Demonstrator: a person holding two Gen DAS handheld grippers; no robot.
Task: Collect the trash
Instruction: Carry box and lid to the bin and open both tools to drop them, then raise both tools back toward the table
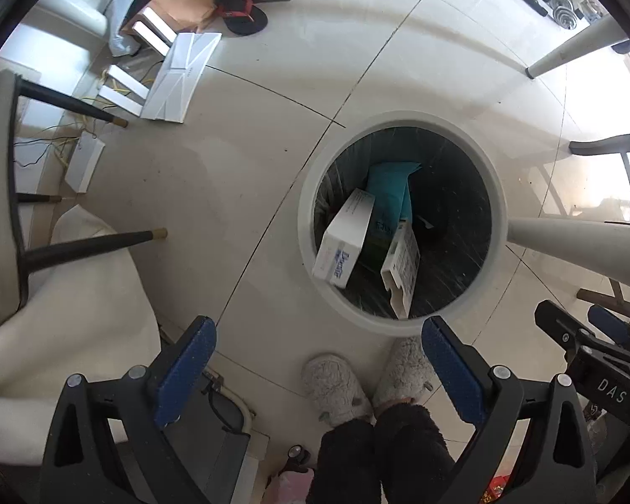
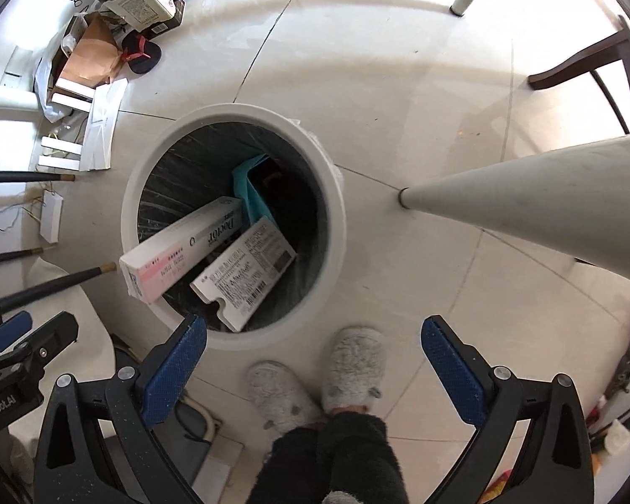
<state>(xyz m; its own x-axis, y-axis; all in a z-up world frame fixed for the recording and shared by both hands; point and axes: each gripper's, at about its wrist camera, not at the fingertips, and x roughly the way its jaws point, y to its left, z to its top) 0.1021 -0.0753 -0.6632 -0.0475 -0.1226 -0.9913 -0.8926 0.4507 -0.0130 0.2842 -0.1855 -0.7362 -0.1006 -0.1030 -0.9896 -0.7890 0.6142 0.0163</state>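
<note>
Trash bin point(image 1: 401, 319) stands on the pale tiled floor point(image 1: 252, 168) directly in front of your feet, a round white-rimmed container with a dark liner. From your left wrist view the bin sits right of centre and the long white box point(image 1: 344, 237) leans against the near-left wall with only blue lettering legible; your right wrist view brings the same bin point(image 2: 336, 227) closer and shows that box point(image 2: 180, 248) with a pink band and its end resting on the rim, which the left view does not make clear. The second white carton point(image 2: 243, 273), printed with barcodes, lies beside it with one notched end up near the rim, and a teal packet point(image 2: 252, 189) stands deeper inside. Your left gripper point(image 1: 319, 361) is spread wide with nothing between the blue pads, and your right gripper point(image 2: 313, 357) is likewise spread and empty; each shows at the edge of the other's view. Both hover above your grey slippers point(image 2: 353, 365), just short of the bin. A white table leg point(image 2: 525, 206) slants in close on the bin's right, dark chair legs point(image 1: 92, 245) stand to its left, and cardboard, flat white boxes point(image 1: 180, 77) and a sandal point(image 1: 241, 12) lie well apart on the far floor
</note>
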